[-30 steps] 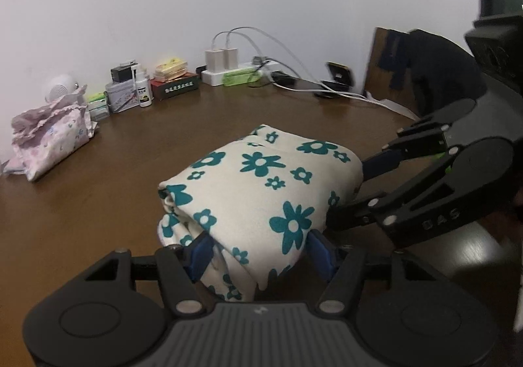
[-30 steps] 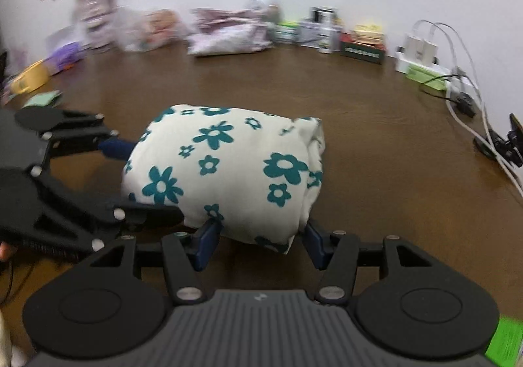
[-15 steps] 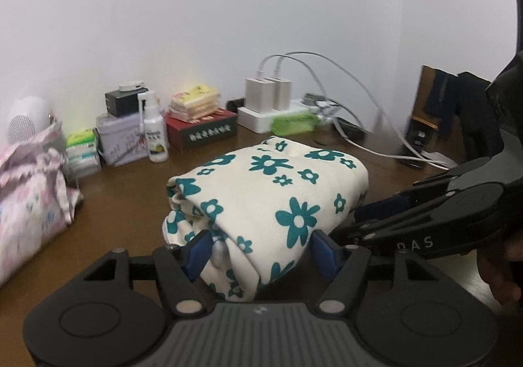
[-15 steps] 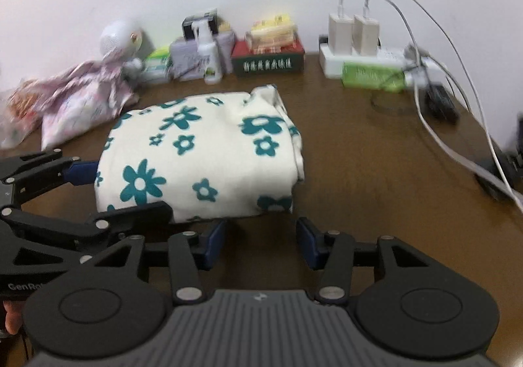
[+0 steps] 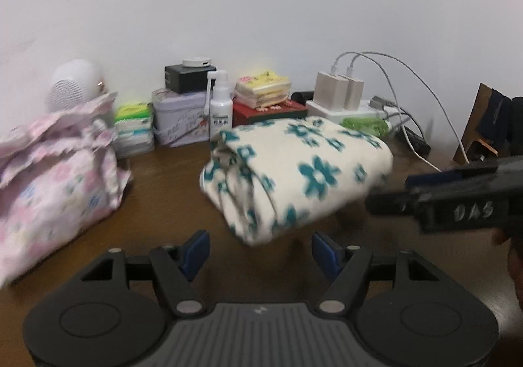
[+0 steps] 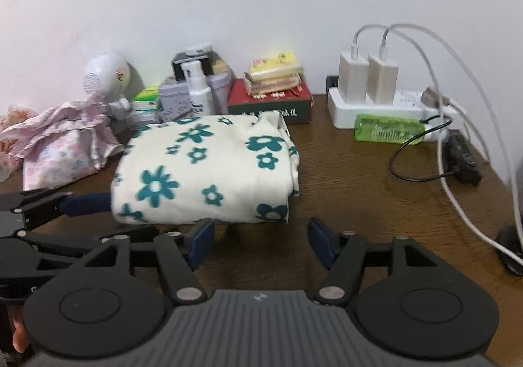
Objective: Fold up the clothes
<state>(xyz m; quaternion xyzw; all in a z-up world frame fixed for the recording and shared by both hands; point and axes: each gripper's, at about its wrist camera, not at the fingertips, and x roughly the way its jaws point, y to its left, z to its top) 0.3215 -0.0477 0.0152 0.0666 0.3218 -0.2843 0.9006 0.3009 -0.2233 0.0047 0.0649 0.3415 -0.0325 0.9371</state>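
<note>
A folded cream cloth with teal flowers [image 5: 294, 171] [image 6: 209, 171] lies on the brown table [image 6: 343, 190] near the wall. My left gripper [image 5: 260, 252] stands open just short of the cloth's near corner, with no pad pressing on it. From the right wrist view, one blue left fingertip [image 6: 88, 203] lies along the cloth's left side. The jaws of my right gripper [image 6: 261, 239] are opening, and the cloth's front edge lies just beyond its fingertips, with nothing between them. In the left wrist view the right gripper [image 5: 457, 200] juts in from the right, beside the cloth.
A pink floral bundle [image 5: 55, 184] [image 6: 62, 144] sits left of the cloth. Along the wall stand a white round speaker [image 6: 104, 76], a tin [image 5: 179, 118], a spray bottle [image 6: 197, 92], a red box with tissue packs [image 6: 271, 99], and a power strip with chargers [image 6: 376, 99]. Cables [image 6: 451, 171] trail at right.
Both grippers carried the folded cloth across the table towards the items at the wall. The cloth now rests there, and both jaws have widened and drawn back off it.
</note>
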